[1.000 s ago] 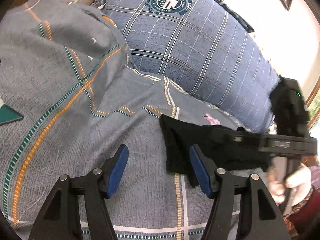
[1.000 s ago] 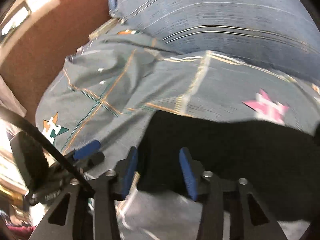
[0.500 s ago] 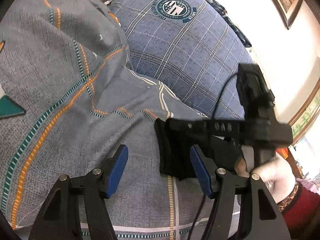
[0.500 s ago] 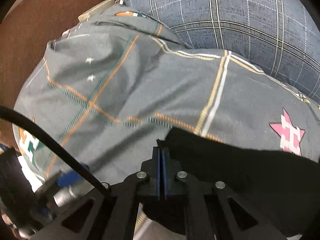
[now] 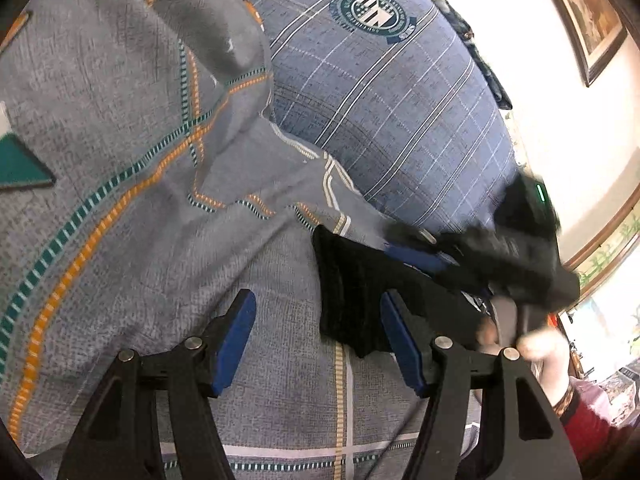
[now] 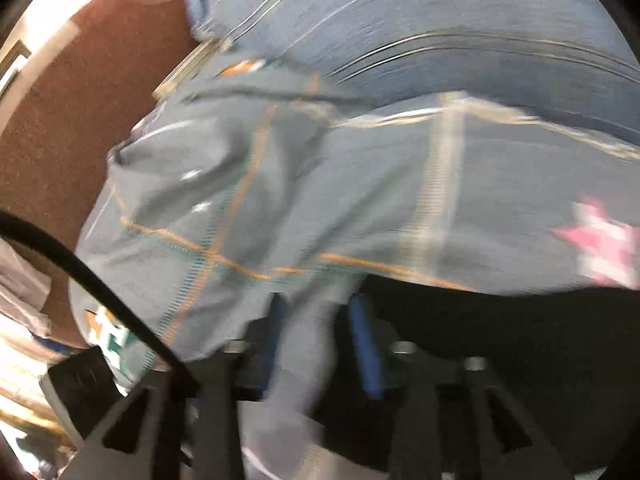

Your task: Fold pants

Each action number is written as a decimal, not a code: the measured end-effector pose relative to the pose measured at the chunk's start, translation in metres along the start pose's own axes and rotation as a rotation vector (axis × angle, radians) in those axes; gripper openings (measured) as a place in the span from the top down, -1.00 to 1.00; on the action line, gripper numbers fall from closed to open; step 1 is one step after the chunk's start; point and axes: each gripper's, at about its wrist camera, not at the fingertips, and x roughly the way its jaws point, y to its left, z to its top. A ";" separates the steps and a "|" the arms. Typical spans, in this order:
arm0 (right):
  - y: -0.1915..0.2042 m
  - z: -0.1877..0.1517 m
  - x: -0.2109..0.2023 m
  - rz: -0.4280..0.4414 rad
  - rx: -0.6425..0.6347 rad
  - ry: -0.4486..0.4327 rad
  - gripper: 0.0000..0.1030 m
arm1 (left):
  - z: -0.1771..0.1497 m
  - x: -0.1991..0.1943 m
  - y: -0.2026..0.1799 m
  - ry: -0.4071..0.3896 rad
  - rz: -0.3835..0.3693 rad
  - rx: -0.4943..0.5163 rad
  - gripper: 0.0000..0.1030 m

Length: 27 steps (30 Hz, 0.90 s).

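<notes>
Left gripper (image 5: 316, 340) spread, empty; right gripper (image 6: 320, 344) opening beside pants (image 5: 360, 292); the pants edge may slip, unfolding.

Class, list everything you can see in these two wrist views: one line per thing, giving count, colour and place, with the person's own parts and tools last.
Pants: one, black, lying on the grey cover, right of centre.
Bed cover: one, grey with orange and teal stripes, underneath everything.
Pillow: one, blue check with a round crest, behind the cover.
Picture frame: one, brown, on the pale wall, top right.
Star patch: one, pink, on the cover, right edge.
Hand: one, with a red sleeve, lower right.
Left tool: black, blue pads, open beside the pants edge.
Right tool: black, blue pads, blurred, jaws opening, only the cover between them.
</notes>
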 end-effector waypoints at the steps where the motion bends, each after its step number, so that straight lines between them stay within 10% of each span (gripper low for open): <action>1: -0.018 -0.007 -0.013 -0.023 0.024 -0.016 0.10 | -0.001 0.001 0.000 0.004 0.009 0.004 -0.24; 15: -0.339 -0.164 -0.270 -0.303 0.681 -0.402 0.39 | -0.012 0.015 -0.013 0.060 0.087 0.016 -0.24; 18: -0.377 -0.194 -0.304 -0.259 0.826 -0.478 0.86 | -0.013 0.017 -0.017 0.085 0.084 -0.023 -0.24; 19: -0.376 -0.198 -0.312 -0.262 0.825 -0.508 0.86 | -0.014 0.016 -0.019 0.091 0.086 -0.022 -0.24; 21: -0.357 -0.191 -0.321 -0.387 0.756 -0.513 0.20 | -0.015 0.015 -0.030 0.103 0.117 0.001 -0.24; 27: -0.300 -0.160 -0.299 -0.290 0.541 -0.494 0.09 | -0.008 0.026 -0.059 0.137 0.138 0.029 -0.24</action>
